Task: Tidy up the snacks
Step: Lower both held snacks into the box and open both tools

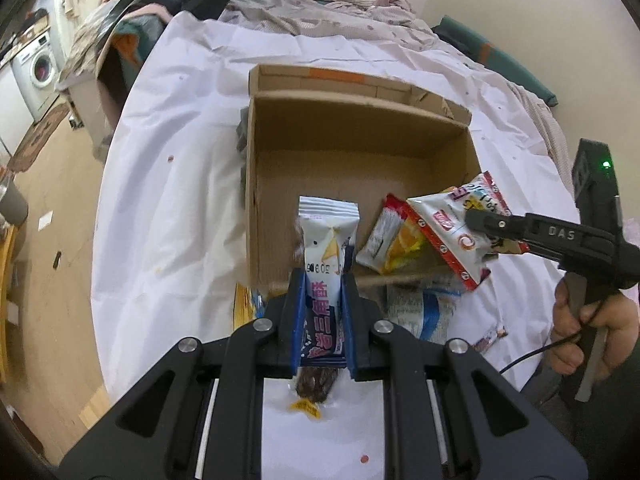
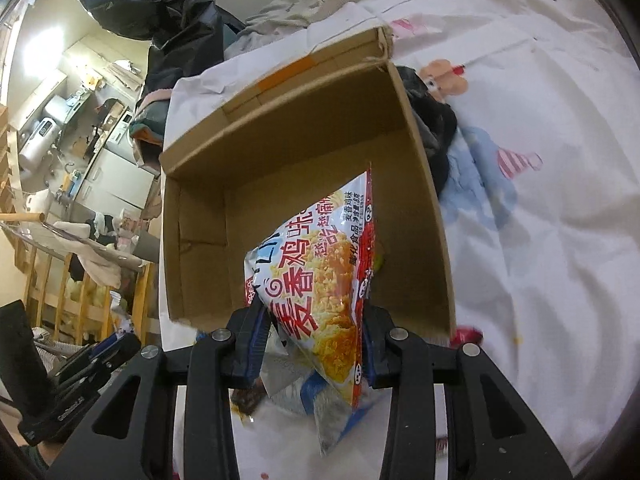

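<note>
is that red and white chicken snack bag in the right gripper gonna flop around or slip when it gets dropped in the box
Probably floppy: the snack bag is thin crinkled film, and its free end juts past the right gripper at a slant. Likely light, since a pinch near one end carries it. The glossy film could slide, though the pads grip it now. It should land softly in the cardboard box.
</note>
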Tool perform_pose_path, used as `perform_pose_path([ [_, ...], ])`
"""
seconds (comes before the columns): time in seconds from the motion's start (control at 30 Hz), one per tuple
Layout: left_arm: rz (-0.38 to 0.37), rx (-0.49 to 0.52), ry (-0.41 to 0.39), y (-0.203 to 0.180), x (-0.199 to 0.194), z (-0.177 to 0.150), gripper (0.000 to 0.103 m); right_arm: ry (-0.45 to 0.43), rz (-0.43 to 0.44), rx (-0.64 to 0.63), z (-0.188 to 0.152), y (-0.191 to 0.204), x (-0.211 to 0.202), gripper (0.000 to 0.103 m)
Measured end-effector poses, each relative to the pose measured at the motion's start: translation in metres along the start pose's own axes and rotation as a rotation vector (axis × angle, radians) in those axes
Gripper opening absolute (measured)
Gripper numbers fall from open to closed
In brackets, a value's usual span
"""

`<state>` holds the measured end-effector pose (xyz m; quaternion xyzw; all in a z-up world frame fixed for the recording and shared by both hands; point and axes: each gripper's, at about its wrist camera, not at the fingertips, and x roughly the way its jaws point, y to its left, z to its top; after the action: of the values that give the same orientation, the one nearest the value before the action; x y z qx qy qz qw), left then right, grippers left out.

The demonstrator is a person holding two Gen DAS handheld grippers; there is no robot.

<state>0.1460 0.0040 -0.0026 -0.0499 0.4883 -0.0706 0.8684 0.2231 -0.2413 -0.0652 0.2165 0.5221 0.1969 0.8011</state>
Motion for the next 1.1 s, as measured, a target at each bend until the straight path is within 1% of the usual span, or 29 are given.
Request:
perform_pose_path([
  [0.07, 0.009, 0.010, -0.005, -0.001, 0.004, 0.012, 0.014, -0.011, 0.021, 0.011, 0.009, 0.000, 0.004, 0.039],
  [0.17, 0.013, -0.005, -0.018, -0.003, 0.014, 0.034, 0.014, -0.027, 0.027, 0.010, 0.021, 0.001, 0.013, 0.039],
  [0.33, 0.027, -0.017, -0.067, -0.008, 0.037, 0.057, 0.014, -0.056, -0.022, -0.017, 0.034, 0.000, 0.029, 0.039],
  [0.43, 0.009, -0.013, -0.084, -0.010, 0.049, 0.058, 0.014, -0.061, -0.051, 0.000, 0.038, -0.005, 0.034, 0.039],
  [0.5, 0.005, 0.001, -0.097, -0.011, 0.054, 0.057, 0.014, -0.088, -0.034, 0.011, 0.040, -0.005, 0.028, 0.039],
  [0.57, 0.012, 0.012, -0.095, -0.012, 0.057, 0.057, 0.014, -0.126, -0.013, 0.013, 0.042, -0.004, 0.016, 0.039],
  [0.67, 0.023, 0.022, -0.111, -0.008, 0.058, 0.057, 0.014, -0.168, 0.017, 0.029, 0.046, -0.005, 0.001, 0.039],
  [0.77, 0.026, -0.002, -0.097, -0.002, 0.062, 0.057, 0.014, -0.191, 0.023, 0.051, 0.049, -0.010, -0.007, 0.039],
  [0.87, 0.014, -0.029, -0.086, 0.003, 0.064, 0.056, 0.014, -0.189, 0.021, 0.081, 0.050, -0.017, -0.008, 0.039],
  [0.93, 0.011, -0.023, -0.087, 0.002, 0.064, 0.056, 0.014, -0.167, 0.022, 0.092, 0.050, -0.019, -0.003, 0.039],
  [1.03, -0.003, -0.017, -0.074, 0.000, 0.067, 0.056, 0.014, -0.141, 0.016, 0.072, 0.047, -0.014, 0.005, 0.039],
  [1.1, 0.007, -0.009, -0.070, -0.002, 0.069, 0.055, 0.014, -0.127, 0.018, 0.055, 0.045, -0.009, 0.009, 0.039],
])
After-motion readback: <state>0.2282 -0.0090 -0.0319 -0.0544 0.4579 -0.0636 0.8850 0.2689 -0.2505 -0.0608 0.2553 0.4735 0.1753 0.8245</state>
